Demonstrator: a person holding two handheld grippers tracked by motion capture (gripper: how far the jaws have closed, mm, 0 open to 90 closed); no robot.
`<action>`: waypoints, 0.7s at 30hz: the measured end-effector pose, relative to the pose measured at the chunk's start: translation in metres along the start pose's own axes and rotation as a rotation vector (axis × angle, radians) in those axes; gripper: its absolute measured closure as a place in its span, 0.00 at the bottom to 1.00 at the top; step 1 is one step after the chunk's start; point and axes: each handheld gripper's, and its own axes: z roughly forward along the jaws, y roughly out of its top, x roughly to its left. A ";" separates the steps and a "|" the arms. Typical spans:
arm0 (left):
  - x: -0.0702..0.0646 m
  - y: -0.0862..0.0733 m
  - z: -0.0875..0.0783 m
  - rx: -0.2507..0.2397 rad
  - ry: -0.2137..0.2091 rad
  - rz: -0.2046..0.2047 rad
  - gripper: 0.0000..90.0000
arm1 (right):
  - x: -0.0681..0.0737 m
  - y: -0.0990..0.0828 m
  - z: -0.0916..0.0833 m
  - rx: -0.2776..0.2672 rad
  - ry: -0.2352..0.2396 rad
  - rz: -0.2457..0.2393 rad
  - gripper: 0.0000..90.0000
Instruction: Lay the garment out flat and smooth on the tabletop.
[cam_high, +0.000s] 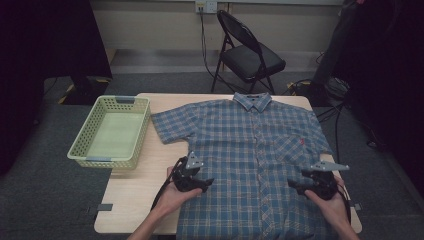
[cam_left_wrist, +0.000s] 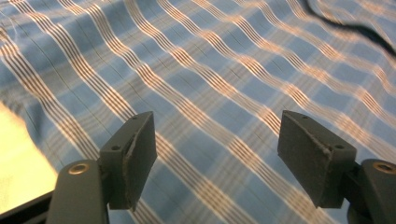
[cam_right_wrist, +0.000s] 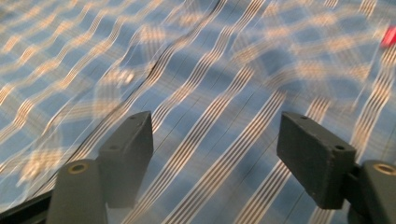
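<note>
Shirt (cam_high: 250, 145) lies flat under both open grippers, left gripper (cam_high: 207, 181) and right gripper (cam_high: 292, 183)

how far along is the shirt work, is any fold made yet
Done: the plaid shirt lies spread flat, front up, collar away, on the table. In hand: the left claw and right claw hover open over its lower sides, gripping nothing. Left: no fold shows, and the green basket holds nothing.
</note>
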 end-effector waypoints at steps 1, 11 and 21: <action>-0.004 -0.004 -0.003 0.006 0.002 0.001 0.32 | 0.006 -0.005 -0.003 0.000 -0.004 0.003 0.27; -0.023 -0.038 -0.021 0.052 -0.007 -0.015 0.32 | 0.024 -0.050 -0.019 0.047 -0.064 0.034 0.23; -0.030 -0.054 -0.028 0.012 0.033 0.011 0.29 | 0.019 -0.076 -0.035 0.035 -0.152 0.051 0.23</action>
